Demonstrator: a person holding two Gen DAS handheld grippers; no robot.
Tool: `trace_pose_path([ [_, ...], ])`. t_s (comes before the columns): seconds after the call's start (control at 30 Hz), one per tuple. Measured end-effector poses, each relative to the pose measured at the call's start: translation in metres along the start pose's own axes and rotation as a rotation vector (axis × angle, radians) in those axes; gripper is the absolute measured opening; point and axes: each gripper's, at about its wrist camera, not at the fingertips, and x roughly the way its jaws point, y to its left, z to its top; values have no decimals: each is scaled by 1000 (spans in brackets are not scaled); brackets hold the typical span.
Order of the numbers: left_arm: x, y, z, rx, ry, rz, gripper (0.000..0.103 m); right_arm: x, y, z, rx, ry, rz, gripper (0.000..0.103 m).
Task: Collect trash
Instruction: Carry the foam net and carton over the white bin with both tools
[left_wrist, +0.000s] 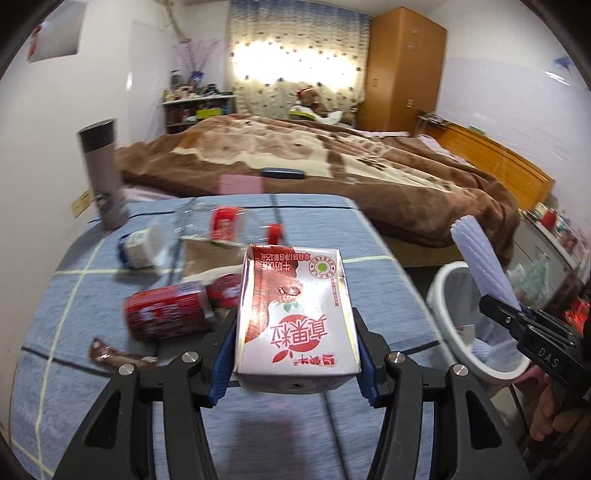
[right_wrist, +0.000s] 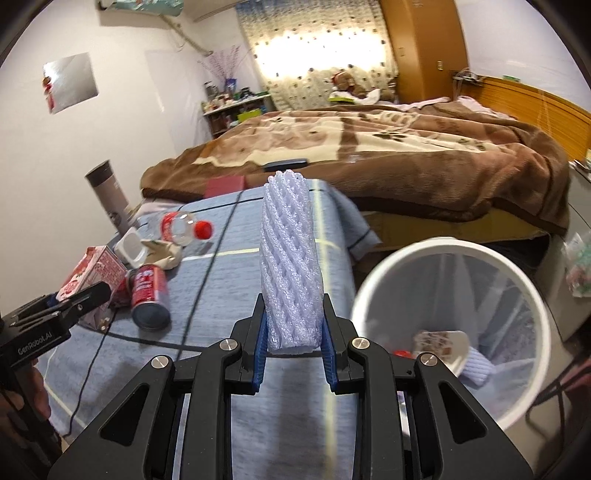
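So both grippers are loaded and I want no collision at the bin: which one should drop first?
Probably the right. The right gripper holds the foam net sleeve beside the white bin rim. The left gripper, clamping the milk carton, is over the table, farther from the bin.

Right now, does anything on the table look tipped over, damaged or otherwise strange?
Yes. A red can lies on its side on the blue cloth, and a clear bottle with a red cap lies flat behind it, next to crumpled paper. Only the grey flask stands upright. No spilled liquid is visible.
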Motion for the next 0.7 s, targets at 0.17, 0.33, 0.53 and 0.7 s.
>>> trace_pose_path([
  [0.17,7,-34,5,50,7,-54,57,-7,-21,-1,37,-13,-48,26],
  [0.33,18,-70,7,106,22,-111,57,-12,-45,-3,85,-15,-104,26],
  [0.53,33,-111,10,156,49,-179,57,-12,-71,-8,131,7,-177,26],
  [0.7,48,-138,8,185,88,-231,57,-9,-90,-16,166,46,-212,26],
])
